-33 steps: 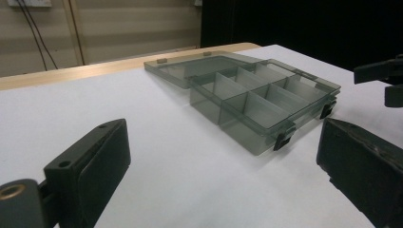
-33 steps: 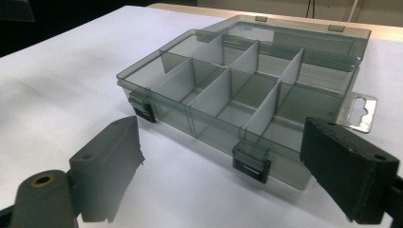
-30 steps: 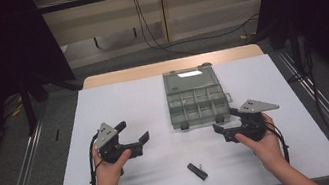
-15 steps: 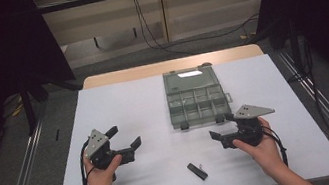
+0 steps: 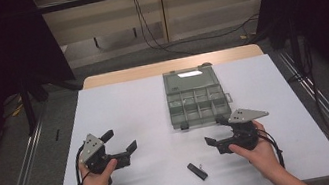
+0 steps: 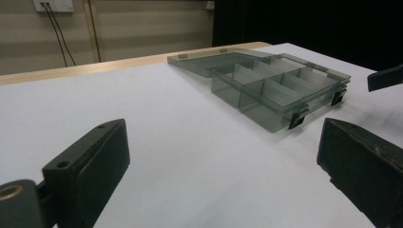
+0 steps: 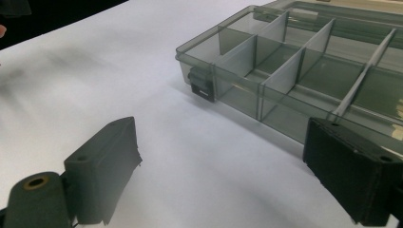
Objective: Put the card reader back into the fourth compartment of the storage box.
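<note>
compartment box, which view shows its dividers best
The right gripper view: the compartment box is closest there, its dividers sharp. The high view shows the whole box, small, lid open. The left gripper view shows it farther off, at an angle.

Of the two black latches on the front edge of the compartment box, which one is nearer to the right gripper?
The latch at the front right corner of the compartment box; it sits just beside the right gripper, while the other latch lies further left.

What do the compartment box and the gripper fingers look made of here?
Compartment box: smoky translucent plastic, glossy; the dividers and the table show through its walls. Fingers: matte black, probably hard plastic with rubbery pads, though the look leaves that open.
</note>
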Tool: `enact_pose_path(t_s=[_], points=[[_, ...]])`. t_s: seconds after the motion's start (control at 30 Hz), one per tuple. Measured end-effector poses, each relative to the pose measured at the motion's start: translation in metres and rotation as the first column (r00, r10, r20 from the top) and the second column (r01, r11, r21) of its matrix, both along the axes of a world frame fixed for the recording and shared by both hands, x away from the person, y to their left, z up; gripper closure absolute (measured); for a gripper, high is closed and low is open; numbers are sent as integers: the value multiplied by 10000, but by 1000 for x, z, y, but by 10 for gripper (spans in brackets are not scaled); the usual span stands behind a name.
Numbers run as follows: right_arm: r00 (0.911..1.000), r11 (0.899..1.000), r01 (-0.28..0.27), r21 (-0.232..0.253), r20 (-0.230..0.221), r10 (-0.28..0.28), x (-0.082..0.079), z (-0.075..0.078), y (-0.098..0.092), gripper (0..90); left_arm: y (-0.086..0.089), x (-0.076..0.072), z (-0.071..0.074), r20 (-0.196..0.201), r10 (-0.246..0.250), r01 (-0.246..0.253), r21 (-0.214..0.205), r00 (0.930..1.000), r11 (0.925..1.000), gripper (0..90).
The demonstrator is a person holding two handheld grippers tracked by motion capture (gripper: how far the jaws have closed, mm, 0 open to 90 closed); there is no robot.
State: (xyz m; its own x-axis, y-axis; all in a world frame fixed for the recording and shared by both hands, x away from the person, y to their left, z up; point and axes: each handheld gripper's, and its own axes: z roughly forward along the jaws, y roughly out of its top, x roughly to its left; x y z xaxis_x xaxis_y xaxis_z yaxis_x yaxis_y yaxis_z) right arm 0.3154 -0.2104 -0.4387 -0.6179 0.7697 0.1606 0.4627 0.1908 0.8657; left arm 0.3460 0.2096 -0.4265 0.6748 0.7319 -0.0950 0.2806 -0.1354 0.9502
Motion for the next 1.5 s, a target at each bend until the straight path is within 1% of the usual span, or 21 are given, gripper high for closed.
enact_pose_path(t_s=[0.07, 0.27, 0.33, 0.47, 0.63, 0.67, 0.87, 1.03, 1.07, 1.13, 1.23, 1.27, 1.37, 1.5], points=[[10000, 9999, -57, -107, 0, 57, 0, 0, 1, 109, 1, -1, 0, -65, 51, -52, -34, 10000, 10000, 36], [9994, 9994, -325, -102, -151, 323, -2, -1, 5, 97, 5, -3, -1, -27, -16, 16, -13, 10000, 10000, 35], [9987, 9987, -480, -186, -185, 476, -3, -3, 8, 96, 6, -3, -1, -18, 31, -31, -53, 10000, 10000, 34], [9979, 9979, -607, -221, -229, 602, -4, -3, 10, 93, 7, -4, -1, 30, 105, -105, -146, 9999, 9998, 34], [9961, 9962, -836, -230, -306, 829, -6, -4, 14, 86, 7, -4, -1, 32, 74, -74, -41, 10000, 10000, 33], [9958, 9956, -879, -315, -290, 870, -6, -4, 15, 83, 7, -4, -1, 24, 94, -93, -38, 10000, 9999, 33], [9925, 9910, -1194, -600, -351, 1174, -8, -6, 21, 80, 8, -5, -1, 92, 41, -40, -36, 9999, 10000, 33], [9880, 9865, -1497, -661, -481, 1467, -9, -8, 25, 78, 7, -5, -1, 79, -2, 3, -71, 10000, 10000, 34], [9858, 9848, -1609, -652, -593, 1571, -10, -9, 27, 77, 7, -5, 0, 105, -7, 7, -66, 9999, 10000, 34], [9854, 9846, -1628, -636, -611, 1590, -11, -9, 28, 77, 8, -6, 0, 107, 20, -20, -26, 9999, 10000, 34], [9836, 9829, -1719, -659, -658, 1676, -11, -9, 30, 76, 12, -9, -2, 88, -75, 74, 93, 9999, 9999, 34], [9832, 9826, -1740, -650, -682, 1696, -11, -10, 31, 76, 12, -10, -2, 38, -24, 24, 46, 10000, 10000, 33], [9818, 9809, -1813, -704, -704, 1764, -12, -10, 33, 76, 17, -12, -4, 30, 11, -11, 106, 10000, 9999, 33], [9787, 9776, -1964, -752, -756, 1908, -14, -10, 37, 74, 18, -14, -6, 6, 29, -29, 91, 10000, 10000, 32]])
